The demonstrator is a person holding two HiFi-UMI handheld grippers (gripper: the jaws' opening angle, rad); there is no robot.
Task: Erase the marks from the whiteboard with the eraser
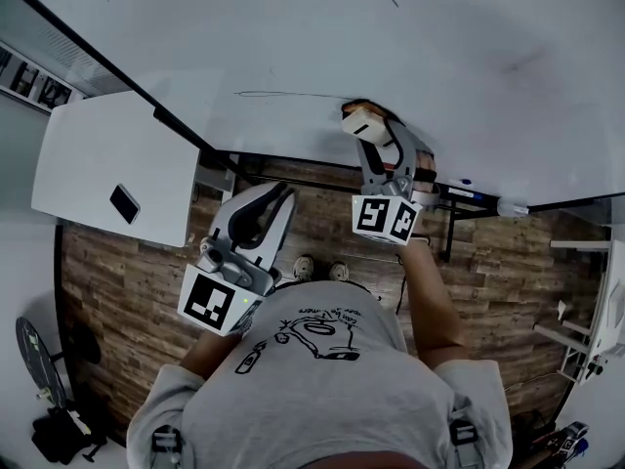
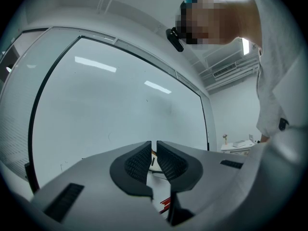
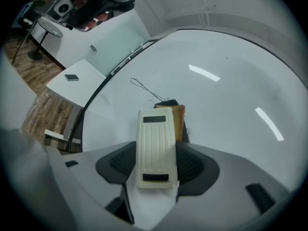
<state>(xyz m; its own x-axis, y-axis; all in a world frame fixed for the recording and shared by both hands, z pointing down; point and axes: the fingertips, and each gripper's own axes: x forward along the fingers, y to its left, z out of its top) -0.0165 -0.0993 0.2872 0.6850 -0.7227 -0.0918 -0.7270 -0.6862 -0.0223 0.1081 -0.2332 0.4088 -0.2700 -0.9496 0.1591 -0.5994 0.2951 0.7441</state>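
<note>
Right gripper point(image 3: 155, 153): grey moulded jaws with ribbed black pads, clamped on the sides of the eraser point(image 3: 154, 146). Eraser: oblong cream plastic back, grooved lengthwise, with a tan felt pad beneath; long axis is laid along the jaws, far end met with the whiteboard point(image 3: 231, 105), glossy white and dark-framed. Thin dark pen line point(image 3: 142, 86) is seen running up to that end. Left gripper point(image 2: 154, 159): held low, off the board, jaws drawn to a narrow slit, nothing gripped.
</note>
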